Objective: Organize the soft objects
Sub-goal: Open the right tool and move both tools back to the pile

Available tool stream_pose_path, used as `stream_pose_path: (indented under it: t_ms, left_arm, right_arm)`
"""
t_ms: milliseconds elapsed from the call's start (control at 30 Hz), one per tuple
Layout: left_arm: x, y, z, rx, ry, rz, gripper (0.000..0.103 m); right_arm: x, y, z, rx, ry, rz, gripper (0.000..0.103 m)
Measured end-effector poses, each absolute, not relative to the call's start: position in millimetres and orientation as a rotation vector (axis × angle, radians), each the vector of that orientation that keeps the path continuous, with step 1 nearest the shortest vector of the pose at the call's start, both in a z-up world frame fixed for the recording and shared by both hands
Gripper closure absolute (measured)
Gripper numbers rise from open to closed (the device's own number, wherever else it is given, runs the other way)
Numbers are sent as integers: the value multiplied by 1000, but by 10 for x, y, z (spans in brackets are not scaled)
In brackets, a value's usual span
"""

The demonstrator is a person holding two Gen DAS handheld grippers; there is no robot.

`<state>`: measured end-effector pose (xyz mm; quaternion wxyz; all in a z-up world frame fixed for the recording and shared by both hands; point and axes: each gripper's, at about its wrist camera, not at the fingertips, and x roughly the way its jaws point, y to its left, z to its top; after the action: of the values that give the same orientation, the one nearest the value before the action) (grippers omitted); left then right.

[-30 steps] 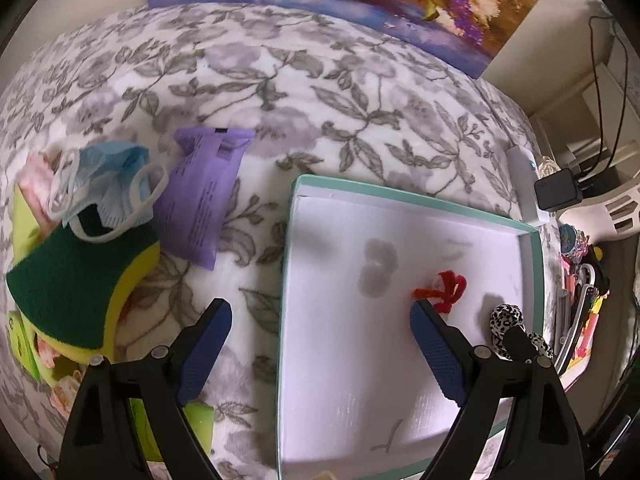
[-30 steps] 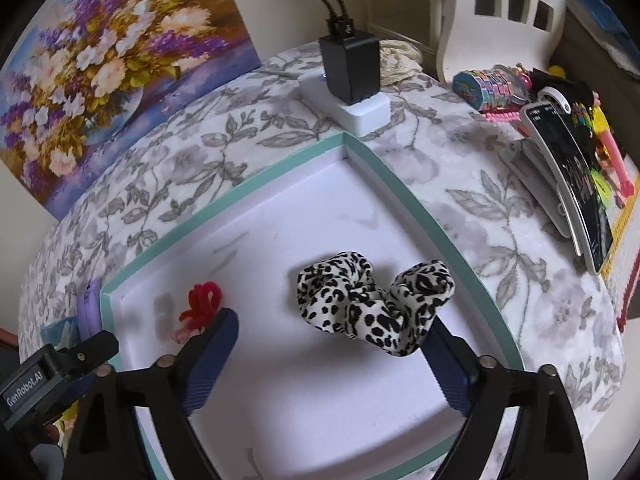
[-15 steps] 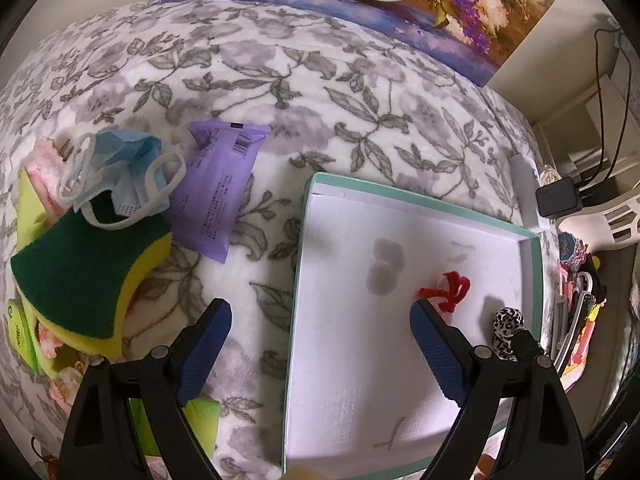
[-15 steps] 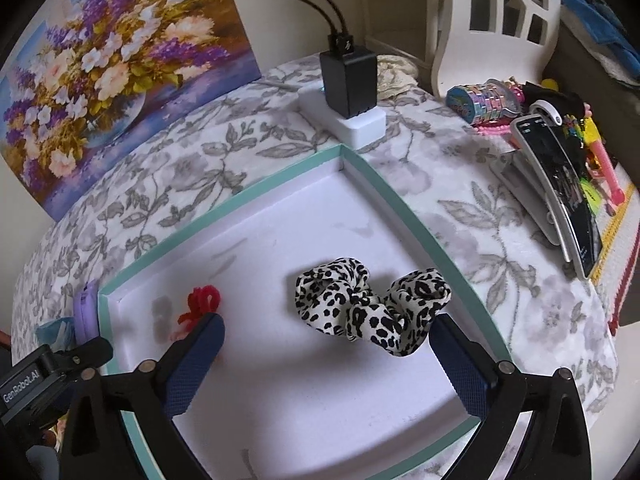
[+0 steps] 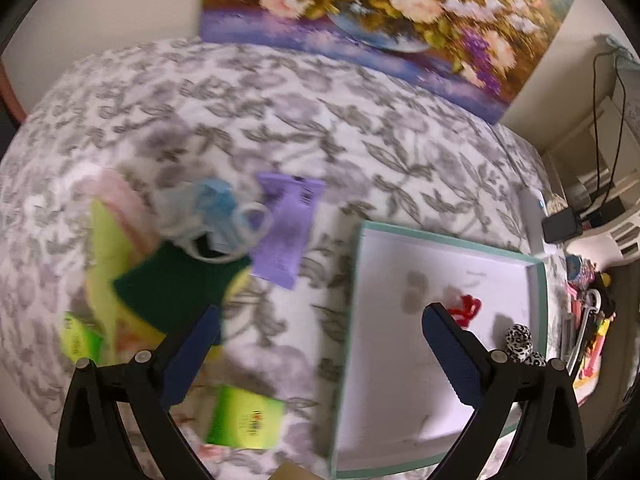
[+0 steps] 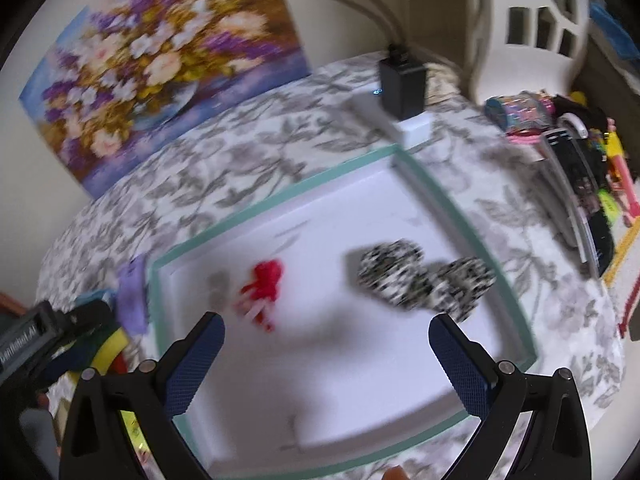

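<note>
Both grippers have lifted clear: the left gripper [image 5: 320, 344] is opening empty, the right gripper [image 6: 326, 346] gapes over the leopard-print fabric scrunchie [image 6: 424, 280], now lying released in the teal-rimmed white tray [image 6: 276, 200].

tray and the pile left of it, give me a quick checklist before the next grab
1. Left claw empty: ok, jaws opening, nothing between them.
2. Right claw empty: ok, wide open above the tray.
3. Tray has room: ok, only the red hair tie and the leopard scrunchie lie in it.
4. Soft things still outside the tray: not ok, the face mask, purple packet and green sponge remain on the blanket.
5. Mask free to lift: cannot tell, its loops overlap the sponge and the view is blurred.
</note>
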<state>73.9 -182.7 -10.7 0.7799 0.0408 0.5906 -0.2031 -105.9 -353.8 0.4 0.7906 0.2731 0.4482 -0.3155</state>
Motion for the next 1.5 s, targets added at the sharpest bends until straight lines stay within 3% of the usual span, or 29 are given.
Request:
stream_pose_path:
  t_ms: [667,1500]
  left_arm:
    - [958,-514,407,-71,1123,-281,2]
    - [875,365,-79,-162,1241,-158,2]
  right_arm:
    - [-603,-2517,168,486,979,-421,0]
    - [-272,-1660,-351,521,1211,-152,0]
